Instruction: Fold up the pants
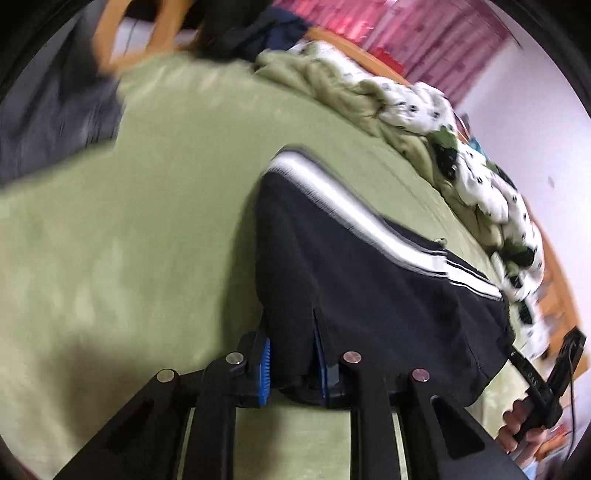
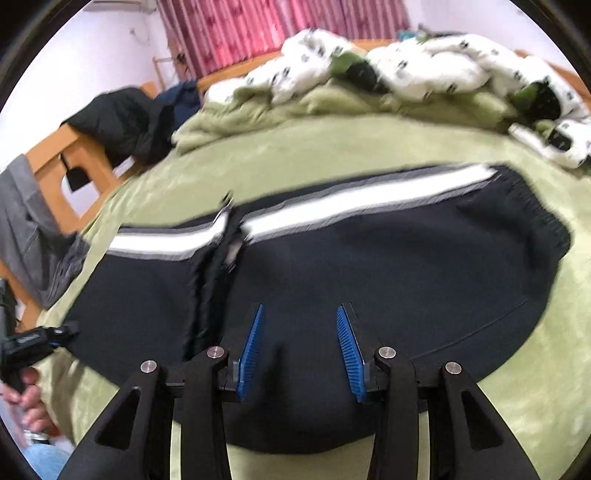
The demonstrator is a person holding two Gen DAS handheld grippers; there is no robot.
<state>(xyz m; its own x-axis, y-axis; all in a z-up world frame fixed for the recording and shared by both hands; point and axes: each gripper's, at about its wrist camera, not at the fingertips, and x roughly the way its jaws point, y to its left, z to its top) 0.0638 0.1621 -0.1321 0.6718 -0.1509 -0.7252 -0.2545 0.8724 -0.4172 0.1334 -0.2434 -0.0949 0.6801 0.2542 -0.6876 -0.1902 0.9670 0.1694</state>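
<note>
Black pants [image 2: 351, 266] with a white and grey side stripe lie folded on the green bed cover [image 2: 295, 155]. In the left wrist view the pants [image 1: 369, 280] hang bunched from my left gripper [image 1: 293, 363], whose blue pads are closed on a fold of the dark cloth. My right gripper [image 2: 301, 347] is open just above the near edge of the pants, its blue pads [image 2: 253, 343] spread apart with nothing between them. The right gripper also shows at the right edge of the left wrist view [image 1: 543, 387], held by a hand.
A crumpled white patterned duvet [image 2: 424, 70] and green blanket lie along the far side of the bed. Dark clothes [image 2: 125, 118] hang over the wooden bed frame [image 2: 55, 162] at the left. Grey garments [image 1: 55, 122] lie at the bed's corner. Pink curtains [image 2: 277, 26] hang behind.
</note>
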